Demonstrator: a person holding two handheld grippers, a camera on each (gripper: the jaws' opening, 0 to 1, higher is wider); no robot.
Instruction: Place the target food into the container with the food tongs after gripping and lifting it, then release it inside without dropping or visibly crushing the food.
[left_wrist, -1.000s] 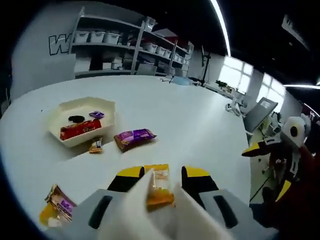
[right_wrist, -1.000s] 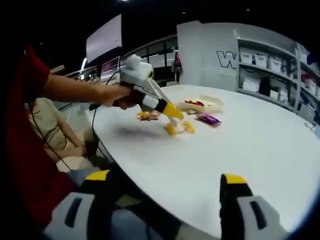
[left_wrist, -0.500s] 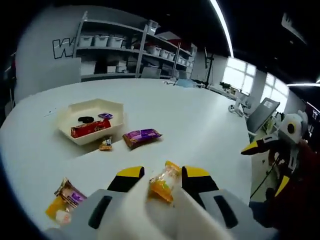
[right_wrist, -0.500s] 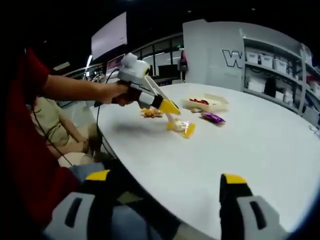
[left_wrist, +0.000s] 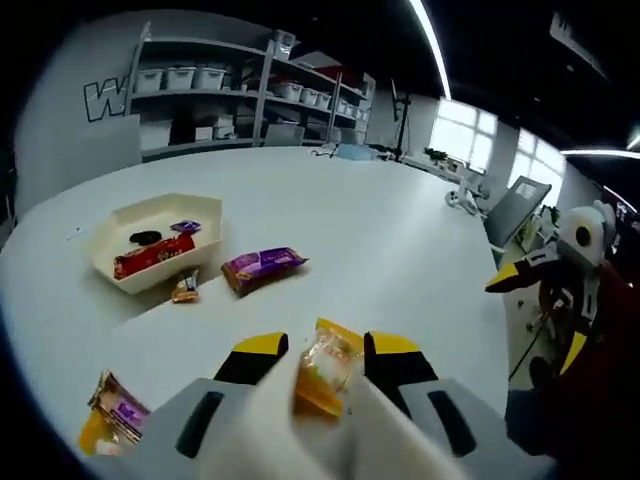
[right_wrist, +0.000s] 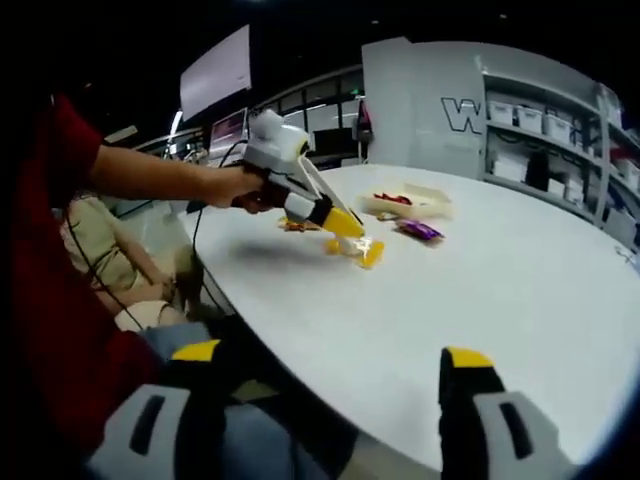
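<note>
— While the left gripper hangs over the round white table, what sits between its yellow-tipped jaws?

— An orange snack packet in clear wrap, pinched between white tong blades that the jaws press together. In the right gripper view the packet hangs at the tongs' tip, just above the tabletop.

— And the container?

— A cream hexagonal tray lies far left of the packet, well apart from it. Inside are a red wrapper, a small purple sweet and a dark piece.

— Anything beside the tray?

— A purple wrapped bar to its right, a small orange sweet just by its near edge, and two more wrapped snacks at the near left edge of the table.

— The right gripper?

— Its jaws stand spread wide with nothing between them, off the table's near rim. A person's hand holds the left gripper.
</note>
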